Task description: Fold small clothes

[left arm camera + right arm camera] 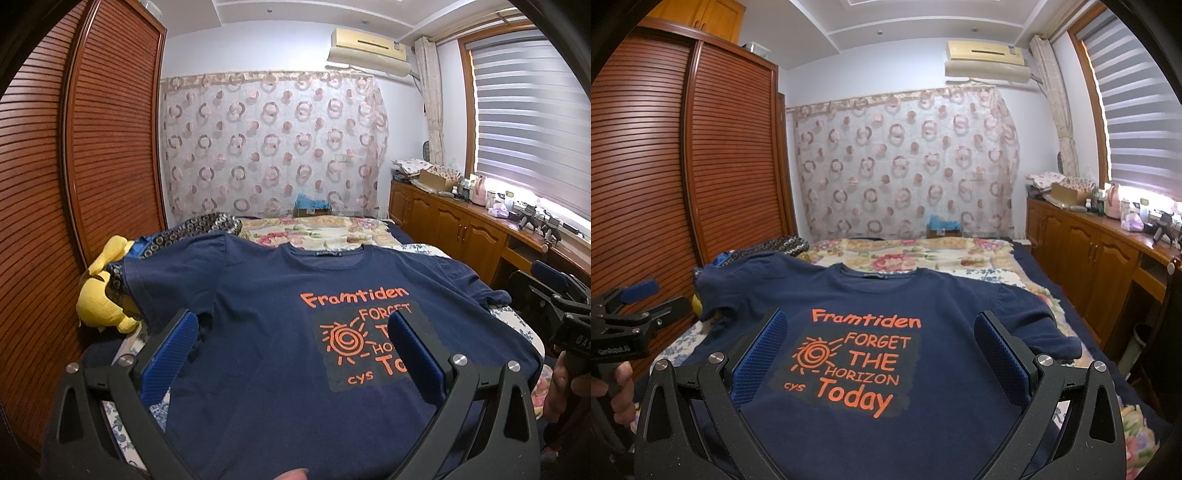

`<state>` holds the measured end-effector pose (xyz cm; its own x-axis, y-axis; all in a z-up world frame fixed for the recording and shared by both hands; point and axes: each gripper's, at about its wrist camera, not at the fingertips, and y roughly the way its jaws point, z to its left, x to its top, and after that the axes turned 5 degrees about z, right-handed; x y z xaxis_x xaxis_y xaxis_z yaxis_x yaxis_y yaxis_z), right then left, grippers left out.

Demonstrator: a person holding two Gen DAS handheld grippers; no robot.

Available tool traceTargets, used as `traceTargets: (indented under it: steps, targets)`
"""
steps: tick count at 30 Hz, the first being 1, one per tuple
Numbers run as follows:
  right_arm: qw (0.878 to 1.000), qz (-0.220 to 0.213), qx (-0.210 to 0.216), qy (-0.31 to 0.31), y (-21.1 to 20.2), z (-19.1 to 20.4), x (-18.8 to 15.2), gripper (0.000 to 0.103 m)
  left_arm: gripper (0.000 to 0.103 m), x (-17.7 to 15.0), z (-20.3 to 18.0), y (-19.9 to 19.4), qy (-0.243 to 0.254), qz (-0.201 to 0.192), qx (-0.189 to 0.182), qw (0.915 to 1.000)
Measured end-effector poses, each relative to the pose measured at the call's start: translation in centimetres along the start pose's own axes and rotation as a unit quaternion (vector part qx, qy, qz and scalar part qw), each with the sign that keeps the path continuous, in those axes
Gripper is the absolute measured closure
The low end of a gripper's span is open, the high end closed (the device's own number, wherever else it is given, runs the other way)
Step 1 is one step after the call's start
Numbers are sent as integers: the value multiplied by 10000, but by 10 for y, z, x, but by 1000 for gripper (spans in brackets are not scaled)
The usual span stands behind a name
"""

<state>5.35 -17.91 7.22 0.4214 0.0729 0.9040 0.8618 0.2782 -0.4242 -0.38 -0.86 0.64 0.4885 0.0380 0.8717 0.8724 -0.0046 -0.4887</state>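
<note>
The T-shirt (871, 306) lies flat and face up on the bed (960, 254), spread in front of both pairs of jaws, with its collar on the far side. The left gripper (293, 332) and the right gripper (881, 332) both have their jaws wide apart and hold nothing. I think one risk is a pinch that takes only the top layer, so the back stays behind and the fold wrinkles. Beyond the left jaws, the sleeve lies over a yellow toy (101, 291) near the wardrobe (74, 147), and it may snag there. Beyond the collar the bed is open, which gives room for folding.
</note>
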Motion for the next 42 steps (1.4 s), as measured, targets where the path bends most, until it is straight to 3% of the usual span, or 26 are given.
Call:
traceTargets:
  steps: [6, 20, 27, 34, 42]
  targets:
    - [9999, 100, 75, 45, 0, 1, 1, 0, 0, -10, 9, 21, -57, 391, -18, 9992]
    - [9993, 330, 133, -123, 46, 14, -12, 0, 0, -38, 43, 70, -53, 1308, 180, 9912]
    - [9973, 618, 288, -289, 73, 25, -18, 0, 0, -45, 65, 74, -152, 1442, 111, 9894]
    - [9927, 919, 645, -434, 102, 40, -16, 0, 0, -45, 110, 80, -313, 1423, 340, 9887]
    - [9812, 1289, 1153, -859, 130, 76, -14, 0, 0, -37, 160, 94, -485, 1350, 268, 9893]
